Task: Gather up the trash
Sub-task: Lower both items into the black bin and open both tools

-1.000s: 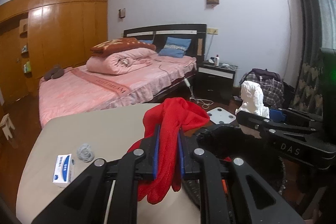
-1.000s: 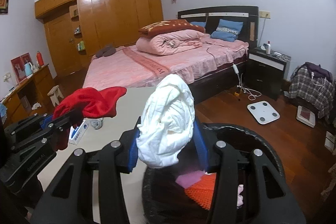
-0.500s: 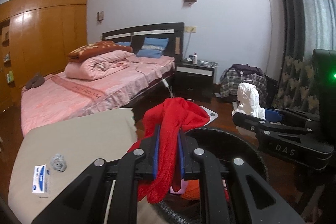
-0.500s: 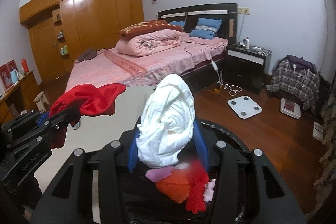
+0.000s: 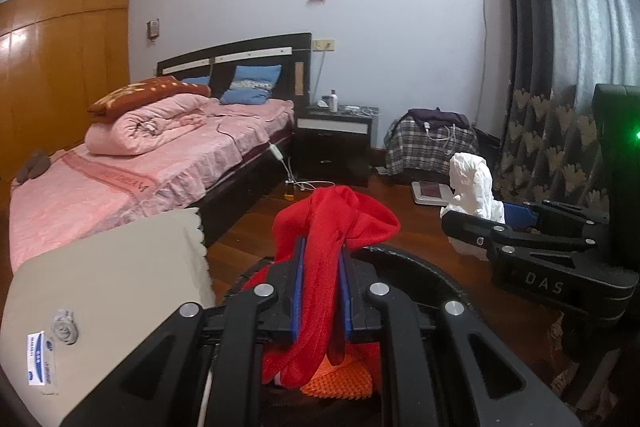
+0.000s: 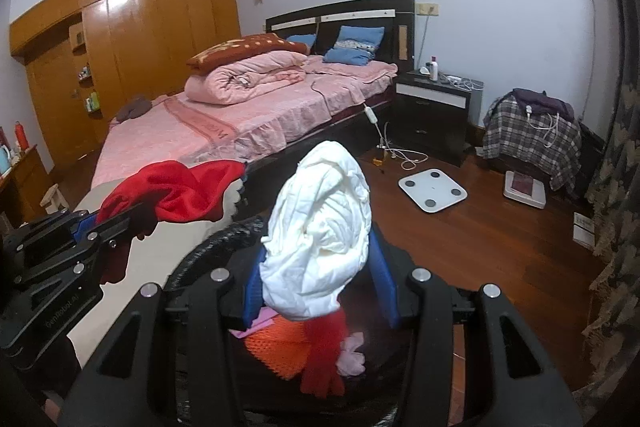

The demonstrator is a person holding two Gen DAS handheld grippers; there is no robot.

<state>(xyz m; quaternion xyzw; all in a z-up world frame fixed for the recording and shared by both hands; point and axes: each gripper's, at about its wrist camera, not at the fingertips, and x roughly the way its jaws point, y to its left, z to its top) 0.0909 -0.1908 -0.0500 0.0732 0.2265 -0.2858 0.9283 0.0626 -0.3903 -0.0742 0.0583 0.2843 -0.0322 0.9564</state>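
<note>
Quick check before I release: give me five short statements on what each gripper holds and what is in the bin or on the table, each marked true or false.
1. The left gripper is shut on a red cloth. True.
2. The right gripper is open and holds nothing. False: it is shut on a crumpled white wad.
3. The black bin already holds orange mesh and a red piece. True.
4. The white wad lies on the beige table. False: it is held above the bin.
5. A small blue-and-white box lies on the table. True.
</note>
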